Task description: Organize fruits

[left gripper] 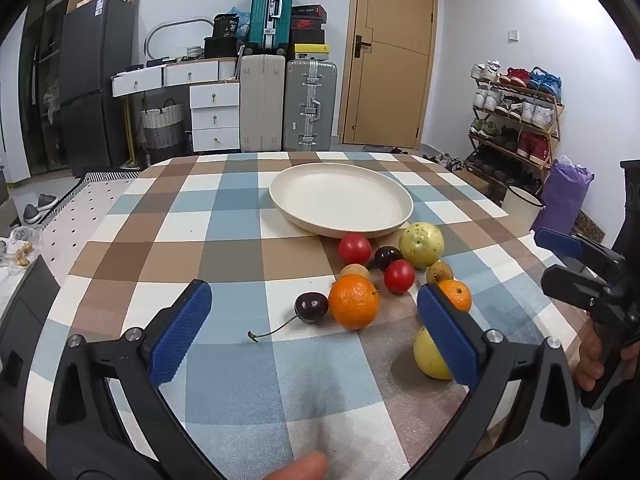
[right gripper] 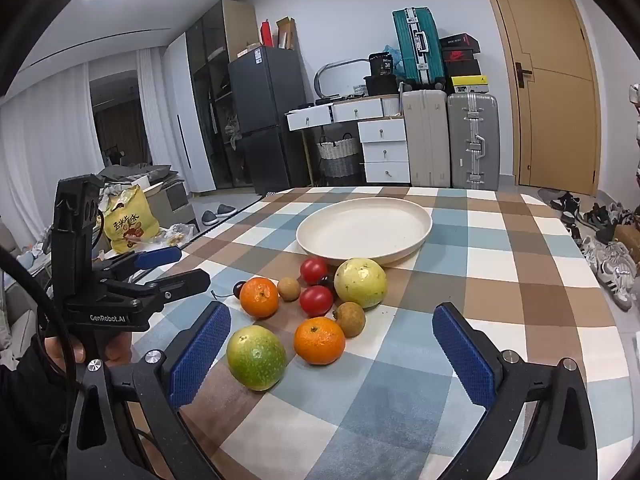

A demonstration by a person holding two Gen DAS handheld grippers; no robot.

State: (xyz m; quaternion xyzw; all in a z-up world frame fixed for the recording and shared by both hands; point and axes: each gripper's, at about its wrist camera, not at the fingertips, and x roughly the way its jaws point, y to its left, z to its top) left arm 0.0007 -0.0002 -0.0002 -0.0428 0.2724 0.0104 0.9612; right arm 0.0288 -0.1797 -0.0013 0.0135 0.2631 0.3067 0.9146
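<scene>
A cream plate (left gripper: 340,200) (right gripper: 364,228) sits empty on the checked tablecloth. In front of it lies a cluster of fruit: two oranges (left gripper: 354,306) (right gripper: 319,340), two red tomatoes (left gripper: 354,249) (right gripper: 316,300), two green guavas (left gripper: 422,244) (right gripper: 256,356), two brown longans (right gripper: 351,319), and dark cherries (left gripper: 311,307). My left gripper (left gripper: 314,328) is open and empty, low over the table before the stemmed cherry. My right gripper (right gripper: 332,352) is open and empty, with the near guava and orange between its fingers' line.
The table's far edge lies just behind the plate. Beyond stand suitcases (left gripper: 308,104), white drawers (left gripper: 214,116), a fridge (left gripper: 96,80), a door (left gripper: 390,52) and a shoe rack (left gripper: 516,120). A yellow bag (right gripper: 128,220) lies left of the table.
</scene>
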